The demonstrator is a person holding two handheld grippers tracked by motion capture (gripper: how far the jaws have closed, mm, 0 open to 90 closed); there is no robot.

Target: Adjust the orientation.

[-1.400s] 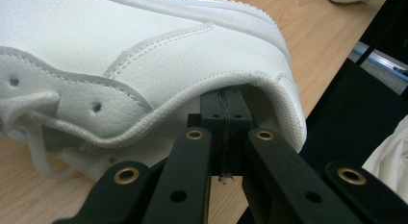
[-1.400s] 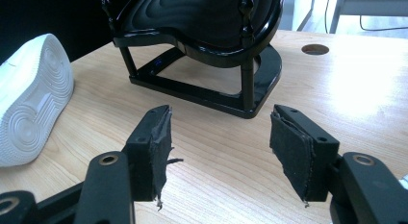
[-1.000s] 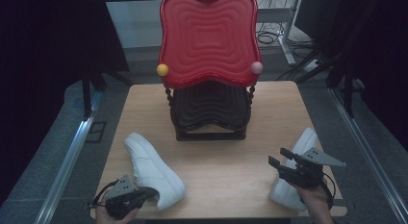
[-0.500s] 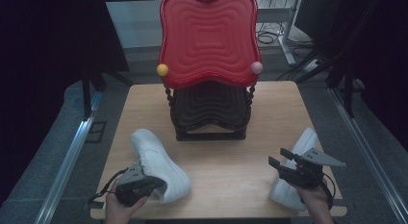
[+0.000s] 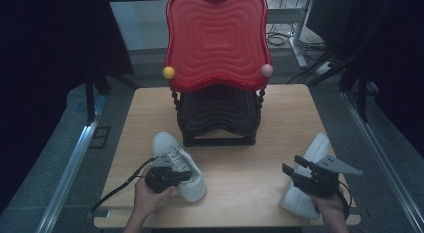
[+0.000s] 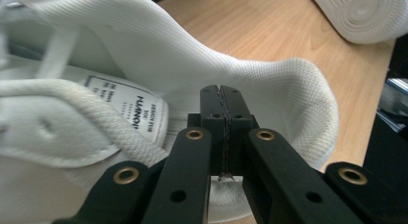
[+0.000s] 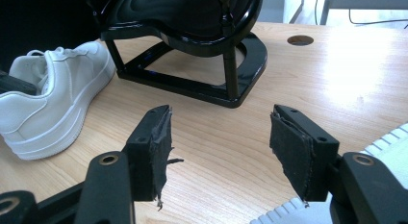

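The left claw [image 6: 225, 96] is pinched fully together right at the heel opening of the left shoe [image 5: 177, 163], near-left on the desk [image 5: 240, 193]. Can't tell if it grips fabric. The right claw [image 7: 219, 147] gapes wide, empty, with the right shoe [image 5: 305, 180] beneath it, near-right.

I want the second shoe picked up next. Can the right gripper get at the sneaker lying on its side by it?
Probably yes: the right gripper is open, and the tipped sneaker lies right beside it with nothing between.
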